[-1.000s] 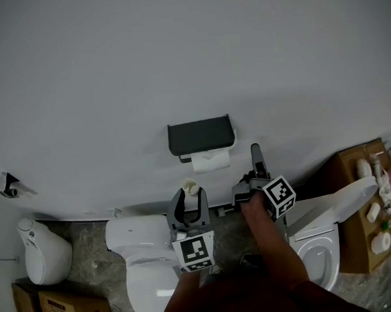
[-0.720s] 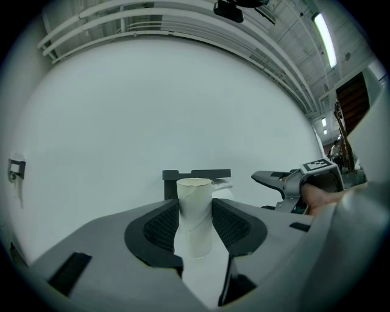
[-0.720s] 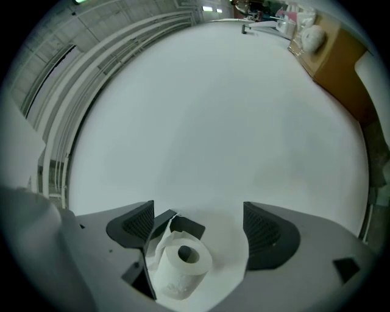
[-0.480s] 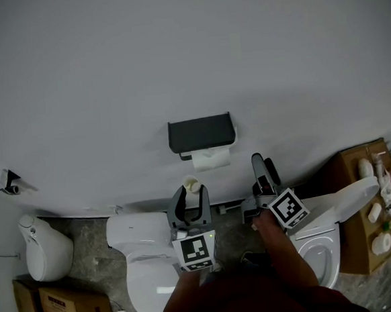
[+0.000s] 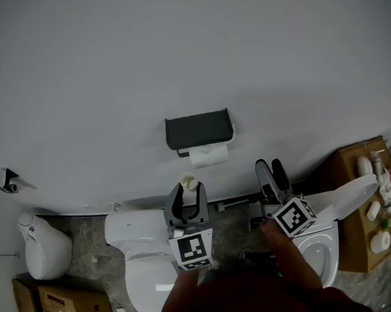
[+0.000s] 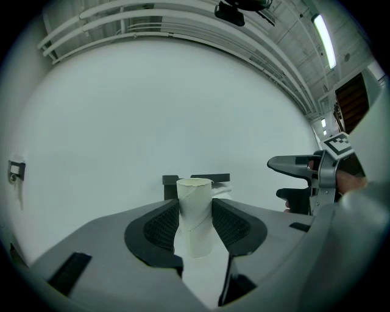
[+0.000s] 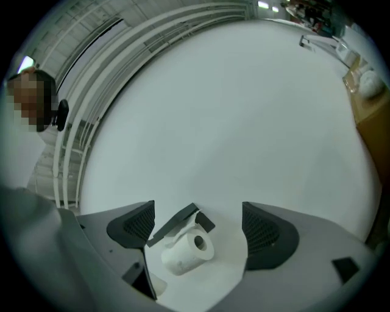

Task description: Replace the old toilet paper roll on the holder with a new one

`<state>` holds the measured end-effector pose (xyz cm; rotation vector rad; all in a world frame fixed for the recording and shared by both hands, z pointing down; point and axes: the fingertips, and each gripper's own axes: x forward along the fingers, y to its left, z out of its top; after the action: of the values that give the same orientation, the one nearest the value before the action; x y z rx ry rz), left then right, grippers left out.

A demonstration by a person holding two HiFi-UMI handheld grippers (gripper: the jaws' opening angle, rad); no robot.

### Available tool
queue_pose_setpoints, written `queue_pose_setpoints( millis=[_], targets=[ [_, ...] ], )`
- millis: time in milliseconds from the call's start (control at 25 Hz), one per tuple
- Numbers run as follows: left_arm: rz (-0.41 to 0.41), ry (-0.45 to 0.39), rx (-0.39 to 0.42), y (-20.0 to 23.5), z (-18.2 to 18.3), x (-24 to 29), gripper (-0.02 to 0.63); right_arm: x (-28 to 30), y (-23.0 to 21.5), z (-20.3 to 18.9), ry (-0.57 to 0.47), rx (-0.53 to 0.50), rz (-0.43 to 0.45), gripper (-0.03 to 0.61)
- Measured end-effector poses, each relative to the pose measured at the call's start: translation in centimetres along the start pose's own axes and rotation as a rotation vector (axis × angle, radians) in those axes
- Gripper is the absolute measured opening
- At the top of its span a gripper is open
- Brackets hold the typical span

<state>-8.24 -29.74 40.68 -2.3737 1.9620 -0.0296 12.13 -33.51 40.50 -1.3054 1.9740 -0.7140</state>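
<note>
No legible text, brand or number is found; markings on the brown cardboard box (image 5: 59, 311) are too small to be read.

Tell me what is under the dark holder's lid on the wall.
A white paper roll sits under the holder lid; the lid covers its top and whatever carries it.

the left gripper (image 5: 185, 198) points level and forward, its jaws pressed on an upright cardboard tube (image 6: 194, 213). the right gripper (image 5: 271, 174), just beside it, tilts slightly upward, jaws wide apart, gripping nothing. the left forearm (image 5: 183, 295) and right forearm (image 5: 291, 259) reach forward side by side.
</note>
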Motion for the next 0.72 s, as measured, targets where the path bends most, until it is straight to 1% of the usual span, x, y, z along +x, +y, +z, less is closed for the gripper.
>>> queue_pose_setpoints(
  millis=[120, 200, 240, 320, 400, 440, 480, 520, 560, 600, 640, 720],
  targets=[
    [0.0, 0.009, 0.01, -0.1, -0.2, -0.1, 0.184, -0.1, -0.1, -0.8, 0.061, -0.206, -0.058, 0.466],
    [0.001, 0.021, 0.017, -0.1, -0.6, 0.0, 0.183, 0.1, 0.3, -1.6, 0.108, -0.339, -0.065, 0.465],
    [0.002, 0.023, 0.018, 0.0, -0.6, 0.0, 0.183, 0.2, 0.5, -2.0, 0.126, -0.389, -0.06, 0.462],
    [0.003, 0.024, 0.019, 0.0, -0.7, 0.0, 0.183, 0.3, 1.1, -2.7, 0.151, -0.457, -0.046, 0.446],
    [0.004, 0.022, 0.017, 0.0, -0.7, 0.0, 0.183, 0.3, 1.6, -3.3, 0.167, -0.501, -0.036, 0.409],
    [0.004, 0.018, 0.014, 0.0, -0.5, -0.1, 0.183, 0.3, 1.8, -3.4, 0.17, -0.524, -0.037, 0.382],
    [0.005, 0.01, 0.008, 0.0, -0.3, -0.1, 0.183, 0.2, 2.0, -3.4, 0.169, -0.55, -0.044, 0.333],
    [0.006, 0.001, 0.001, 0.0, -0.1, -0.1, 0.183, 0.2, 2.0, -3.4, 0.163, -0.574, -0.056, 0.249],
    [0.007, 0.001, 0.002, 0.0, -0.1, -0.1, 0.183, 0.1, 2.1, -3.3, 0.155, -0.593, -0.068, 0.141],
    [0.007, 0.008, 0.009, 0.0, -0.2, -0.2, 0.183, 0.0, 2.0, -3.2, 0.15, -0.607, -0.078, 0.087],
    [0.006, 0.016, 0.017, -0.1, -0.4, -0.2, 0.183, -0.1, 2.0, -3.2, 0.15, -0.619, -0.085, 0.058],
    [0.003, 0.021, 0.02, -0.2, -0.6, -0.3, 0.183, -0.2, 1.9, -3.4, 0.162, -0.644, -0.089, 0.037]
  ],
)
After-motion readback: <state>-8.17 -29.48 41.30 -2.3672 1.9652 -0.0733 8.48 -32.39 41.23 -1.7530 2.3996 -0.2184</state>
